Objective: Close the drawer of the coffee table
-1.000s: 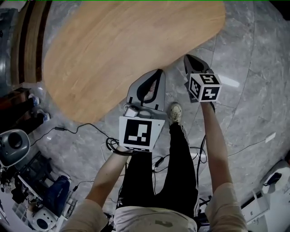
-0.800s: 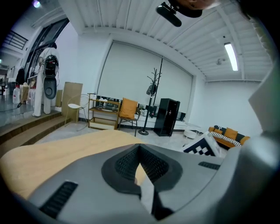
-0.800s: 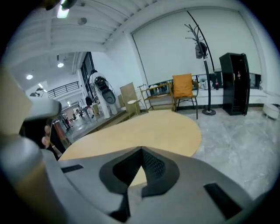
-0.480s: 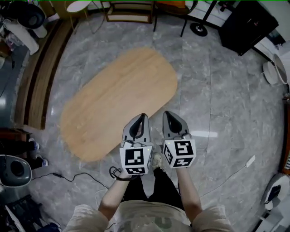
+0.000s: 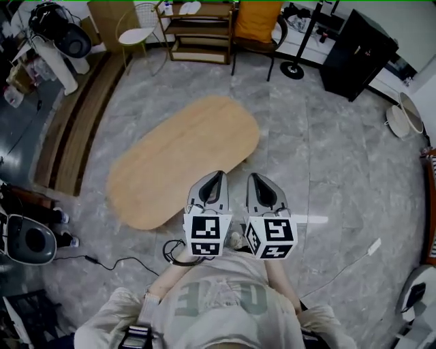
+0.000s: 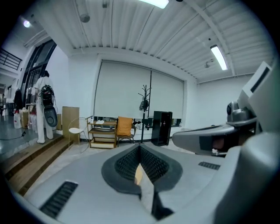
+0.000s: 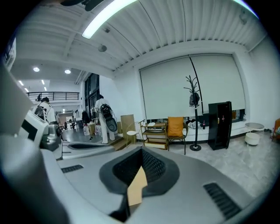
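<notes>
The coffee table is an oval with a light wooden top, standing on the grey marble floor ahead of me. No drawer shows from above; its front is hidden under the top. My left gripper and right gripper hang side by side in front of my chest, above the table's near end and well clear of it. Both are shut with nothing held. In the left gripper view the left gripper points almost level into the room. In the right gripper view the right gripper does the same.
A wooden shelf unit, a chair with an orange cushion, a coat stand's base and a black cabinet line the far side. Wooden steps run along the left. Cables lie on the floor near my feet.
Both grippers have risen from the table's near edge to chest height and come together side by side. The view has pulled up, so the table looks smaller and farther.
</notes>
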Action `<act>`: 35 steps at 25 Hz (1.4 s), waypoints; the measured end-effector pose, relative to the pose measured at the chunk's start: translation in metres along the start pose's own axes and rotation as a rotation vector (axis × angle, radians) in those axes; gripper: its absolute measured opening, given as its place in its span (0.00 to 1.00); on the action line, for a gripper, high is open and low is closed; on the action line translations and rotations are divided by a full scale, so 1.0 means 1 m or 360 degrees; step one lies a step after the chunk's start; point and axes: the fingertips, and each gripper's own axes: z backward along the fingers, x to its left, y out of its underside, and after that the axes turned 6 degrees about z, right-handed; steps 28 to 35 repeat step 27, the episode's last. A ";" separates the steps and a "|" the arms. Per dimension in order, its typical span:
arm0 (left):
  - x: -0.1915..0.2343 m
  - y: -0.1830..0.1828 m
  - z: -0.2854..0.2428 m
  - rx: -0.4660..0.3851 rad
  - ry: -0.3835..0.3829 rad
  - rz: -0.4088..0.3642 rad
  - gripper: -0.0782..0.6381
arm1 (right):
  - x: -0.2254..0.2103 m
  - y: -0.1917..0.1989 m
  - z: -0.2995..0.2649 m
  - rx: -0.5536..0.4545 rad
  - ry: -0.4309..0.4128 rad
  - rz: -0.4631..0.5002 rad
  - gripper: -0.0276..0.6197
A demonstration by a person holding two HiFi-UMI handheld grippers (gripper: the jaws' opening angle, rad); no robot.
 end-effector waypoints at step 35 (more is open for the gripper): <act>-0.042 -0.005 0.033 -0.0090 -0.0068 -0.0032 0.12 | -0.004 0.015 0.046 -0.0011 -0.0120 0.0104 0.05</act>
